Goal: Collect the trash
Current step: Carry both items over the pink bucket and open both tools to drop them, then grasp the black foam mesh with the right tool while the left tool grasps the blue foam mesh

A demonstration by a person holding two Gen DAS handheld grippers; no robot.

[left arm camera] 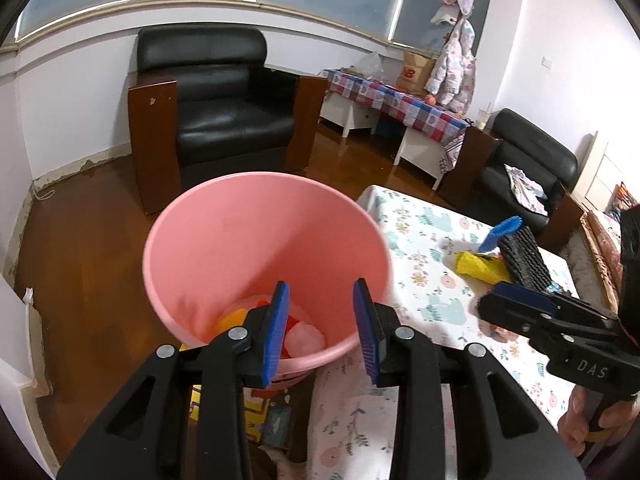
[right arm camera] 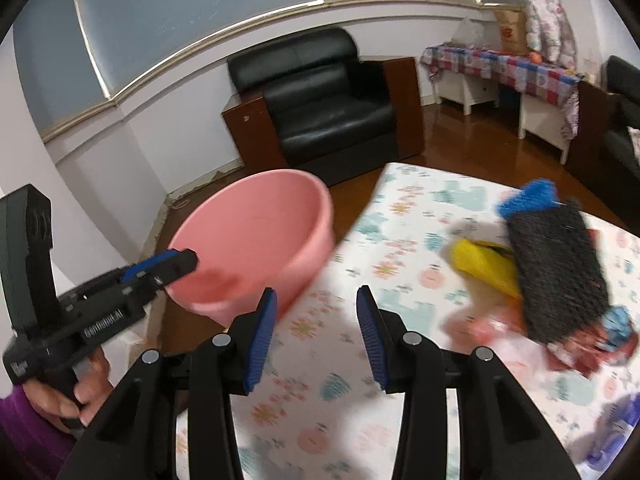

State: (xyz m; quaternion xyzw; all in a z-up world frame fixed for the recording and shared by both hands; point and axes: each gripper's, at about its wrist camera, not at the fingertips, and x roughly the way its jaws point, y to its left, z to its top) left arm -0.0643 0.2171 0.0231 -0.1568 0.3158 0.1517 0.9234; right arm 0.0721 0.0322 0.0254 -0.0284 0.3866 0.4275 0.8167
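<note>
A pink bucket stands on the floor beside the table, with orange, red and pale crumpled trash at its bottom. My left gripper is open and empty just above the bucket's near rim. My right gripper is open and empty over the table's patterned cloth. On the table lie a yellow wrapper, a black brush with a blue handle and red-and-blue crumpled trash. The right gripper also shows in the left wrist view, the left gripper in the right wrist view.
A black armchair stands behind the bucket on the brown wooden floor. A checked-cloth side table with a box and a hanging jacket is at the back right. A second black chair is beyond the table.
</note>
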